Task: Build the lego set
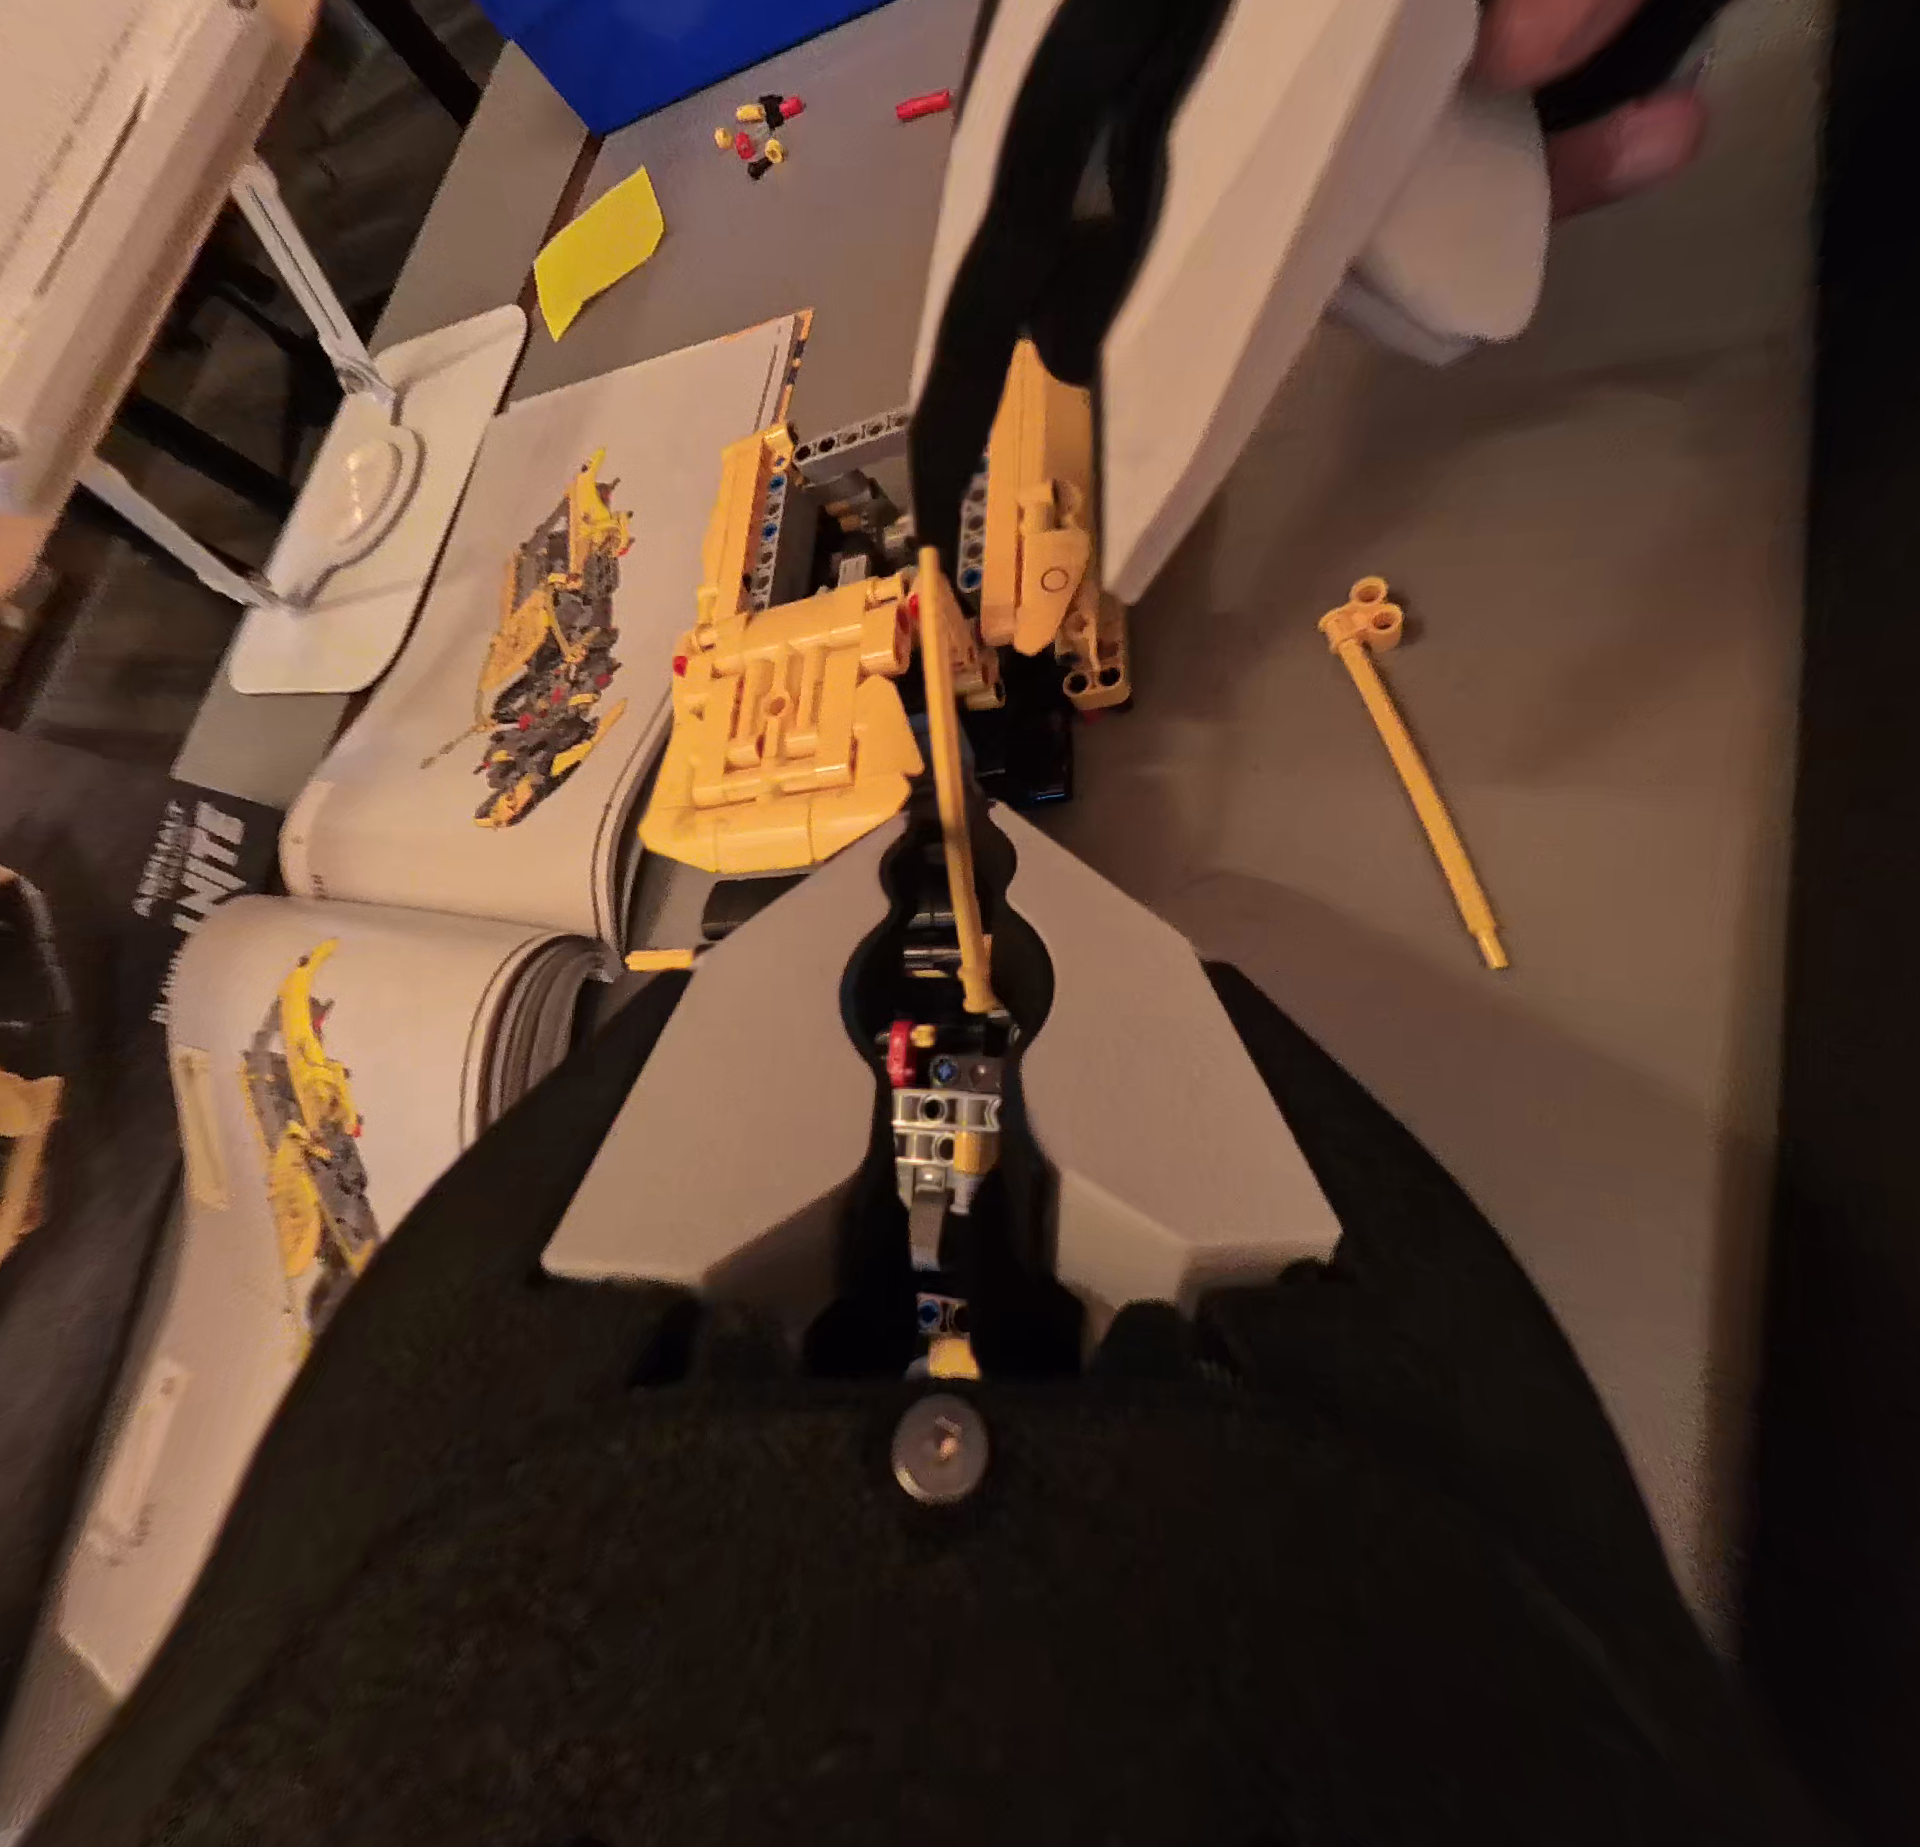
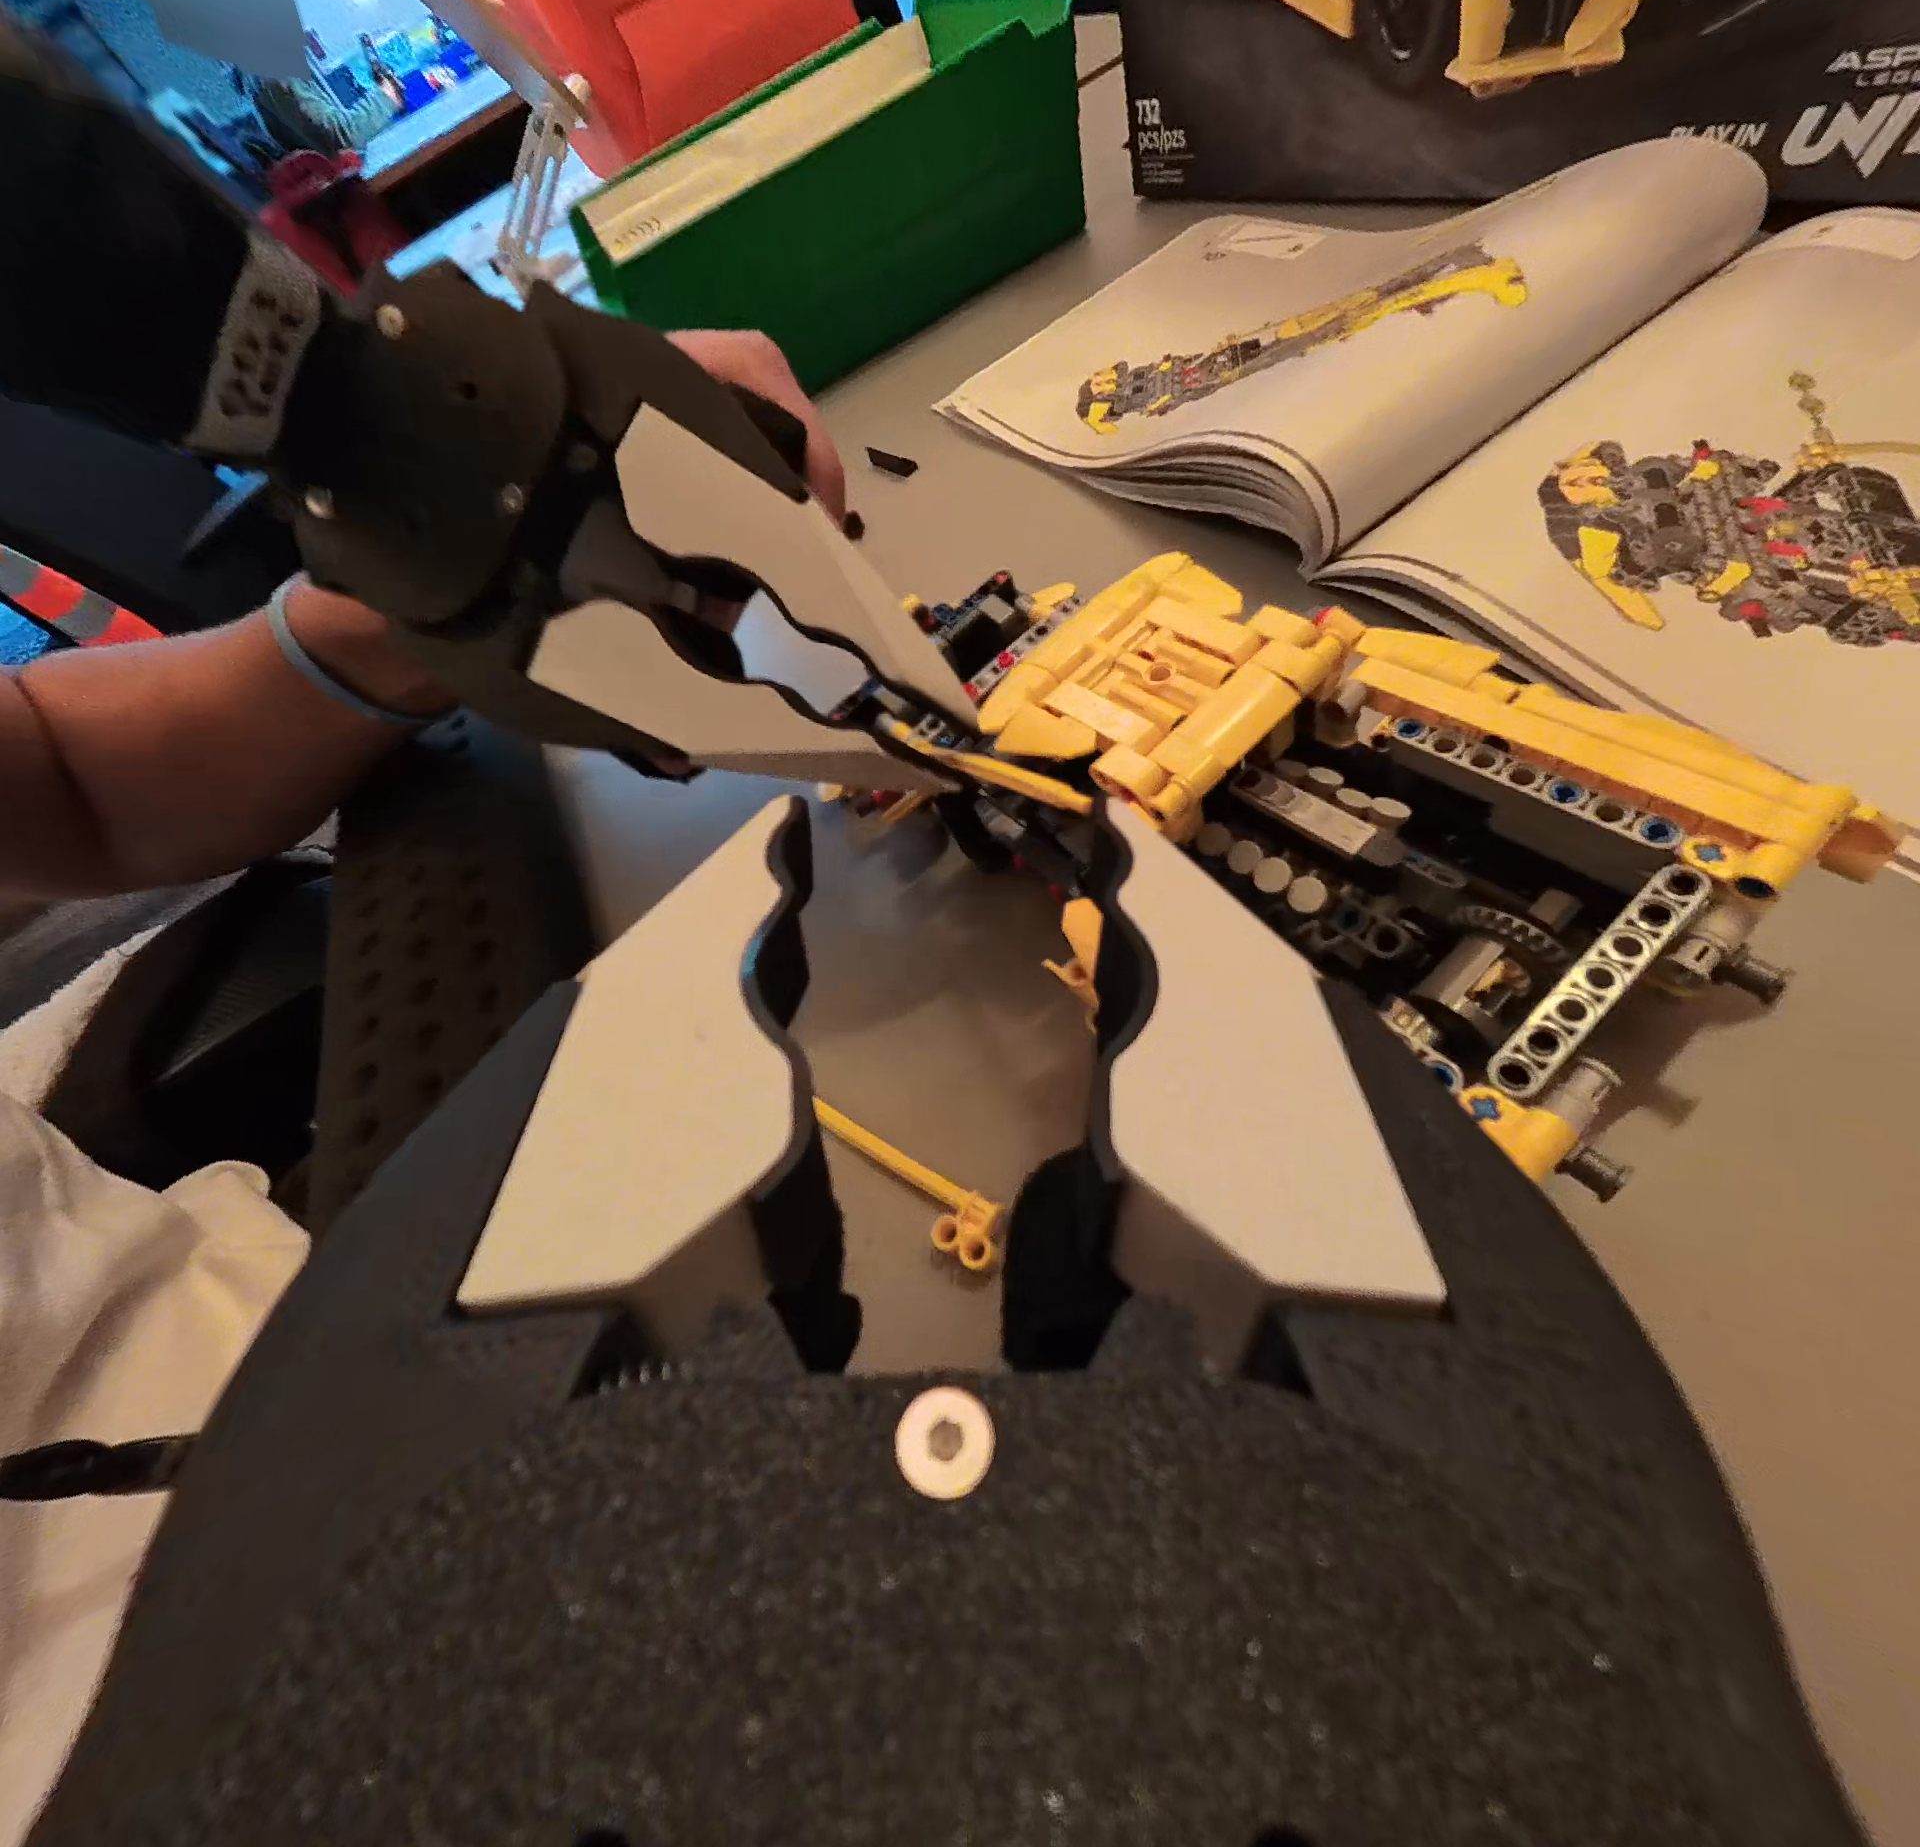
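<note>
The yellow and grey lego vehicle model (image 2: 1299, 758) lies on the grey table beside the open instruction book; it also shows in the left wrist view (image 1: 790, 717). My left gripper (image 1: 940, 831) hangs over the model's near end, its fingertips shut on a thin yellow rod (image 1: 951, 737). It appears at the left of the right wrist view (image 2: 951, 758), held by a hand. My right gripper (image 2: 951, 831) is open, its right finger (image 2: 1195, 1018) against the model's side. It enters the left wrist view from above (image 1: 1049, 374), at a yellow panel (image 1: 1039, 509).
A second yellow rod with a connector end (image 1: 1413, 758) lies loose on the table right of the model, and shows between my right fingers (image 2: 914, 1174). Instruction book (image 2: 1507, 363), set box (image 2: 1455, 52), green box (image 2: 852, 208), blue bin (image 1: 675, 0), small loose pieces (image 1: 764, 135), yellow note (image 1: 601, 249).
</note>
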Available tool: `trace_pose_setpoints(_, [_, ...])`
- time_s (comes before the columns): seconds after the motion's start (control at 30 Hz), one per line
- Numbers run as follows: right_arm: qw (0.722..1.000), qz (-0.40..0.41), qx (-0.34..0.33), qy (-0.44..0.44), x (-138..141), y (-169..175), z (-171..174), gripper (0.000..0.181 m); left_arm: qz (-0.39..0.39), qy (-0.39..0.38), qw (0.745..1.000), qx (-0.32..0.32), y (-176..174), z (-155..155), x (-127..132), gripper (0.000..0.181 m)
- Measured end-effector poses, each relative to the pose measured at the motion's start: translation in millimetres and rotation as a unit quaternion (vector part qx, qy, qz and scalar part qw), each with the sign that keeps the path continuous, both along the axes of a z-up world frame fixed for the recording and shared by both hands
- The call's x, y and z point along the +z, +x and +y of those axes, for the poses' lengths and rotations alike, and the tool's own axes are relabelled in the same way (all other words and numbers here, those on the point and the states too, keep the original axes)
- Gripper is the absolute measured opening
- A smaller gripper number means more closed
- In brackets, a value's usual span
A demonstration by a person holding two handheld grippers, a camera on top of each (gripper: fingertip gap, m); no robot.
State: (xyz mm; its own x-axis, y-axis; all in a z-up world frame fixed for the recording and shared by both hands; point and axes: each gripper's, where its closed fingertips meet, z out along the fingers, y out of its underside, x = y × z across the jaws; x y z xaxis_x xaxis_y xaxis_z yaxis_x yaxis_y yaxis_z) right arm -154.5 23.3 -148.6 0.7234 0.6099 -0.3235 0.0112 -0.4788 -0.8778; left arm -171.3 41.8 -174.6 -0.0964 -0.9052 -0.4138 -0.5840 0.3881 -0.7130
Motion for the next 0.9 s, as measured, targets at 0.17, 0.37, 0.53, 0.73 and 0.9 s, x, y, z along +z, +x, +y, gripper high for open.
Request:
trace_pose_setpoints(0.17, [0.999,0.042,0.013,-0.003,12,-5,1,0.051,-0.032,0.040,0.999,0.001,-4,-3,16,0.010])
trace_pose_setpoints(0.37, [0.997,0.074,0.034,-0.008,20,-10,-2,0.051,-0.064,0.125,0.990,-0.006,10,-5,27,0.019])
trace_pose_setpoints(0.53, [0.996,0.086,0.034,-0.012,19,-9,-2,0.051,-0.058,0.168,0.984,-0.018,18,-7,27,0.014])
trace_pose_setpoints(0.73, [0.994,0.080,0.064,-0.031,9,-18,-5,0.054,-0.045,0.240,0.970,-0.017,23,0,23,0.000])
trace_pose_setpoints(0.9, [0.998,0.033,0.055,0.004,14,8,-1,0.052,-0.041,0.220,0.974,-0.016,18,-4,22,0.000])
